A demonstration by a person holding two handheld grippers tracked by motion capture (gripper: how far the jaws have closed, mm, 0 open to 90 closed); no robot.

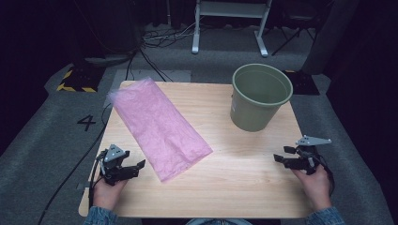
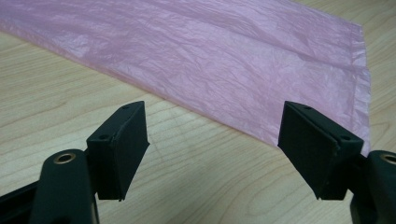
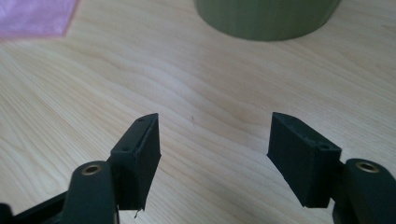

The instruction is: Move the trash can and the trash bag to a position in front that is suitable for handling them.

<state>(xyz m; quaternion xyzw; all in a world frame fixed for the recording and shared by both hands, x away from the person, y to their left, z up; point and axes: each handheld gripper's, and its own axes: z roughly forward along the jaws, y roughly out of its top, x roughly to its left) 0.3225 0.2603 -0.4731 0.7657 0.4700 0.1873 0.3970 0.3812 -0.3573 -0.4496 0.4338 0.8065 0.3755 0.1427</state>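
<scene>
left tool (image 1: pixel 133 167): black, grey plate, cable | right tool (image 1: pixel 284 156): same | sleeves (image 1: pixel 99 216): blue denim

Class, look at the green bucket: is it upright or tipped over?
Upright. The green bucket stands on its base on the table, open rim facing up.

A: On the wooden table (image 1: pixel 244 173) we see a pink plastic bag (image 1: pixel 157 127) lying flat, left of the green bucket (image 1: pixel 259 96).

B: Yes, and nearer to us than the bucket, the left gripper (image 1: pixel 133 168) and the right gripper (image 1: pixel 280 154) rest with jaws apart.
</scene>
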